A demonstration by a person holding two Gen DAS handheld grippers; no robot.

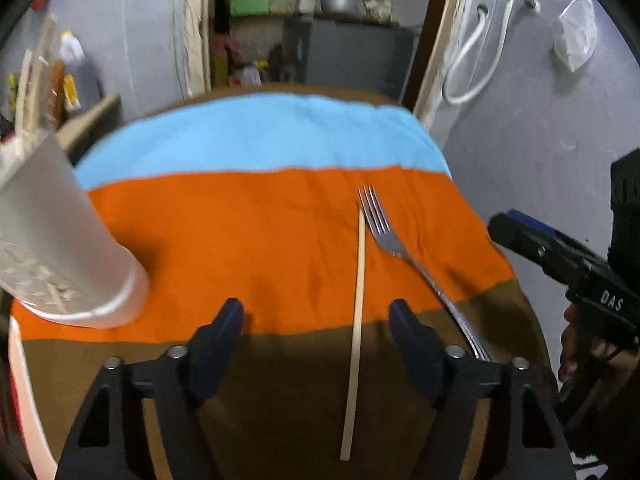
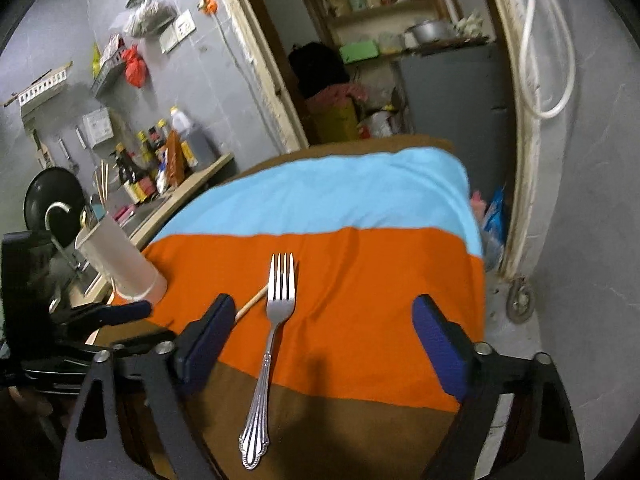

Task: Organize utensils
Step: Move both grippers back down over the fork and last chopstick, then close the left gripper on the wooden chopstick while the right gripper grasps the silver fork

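Left gripper (image 1: 316, 320) fingers are standing open, chopstick (image 1: 357, 312) lying between; right gripper (image 2: 323, 322) is gaping around fork (image 2: 269, 352).

Matt cloth under polished metal, pale wood and smooth plastic.
The fork (image 2: 276, 344) is shiny metal with a ribbed, ornate handle; the chopstick (image 1: 357, 320) is bare pale wood, matt. The cup (image 2: 120, 260) looks like smooth white plastic. The tablecloth (image 2: 360, 300) is soft, faintly creased matt cloth in blue, orange and brown bands. The left gripper (image 1: 316, 312) has matt black plastic arms with finely textured dark blue pads (image 2: 436, 332).
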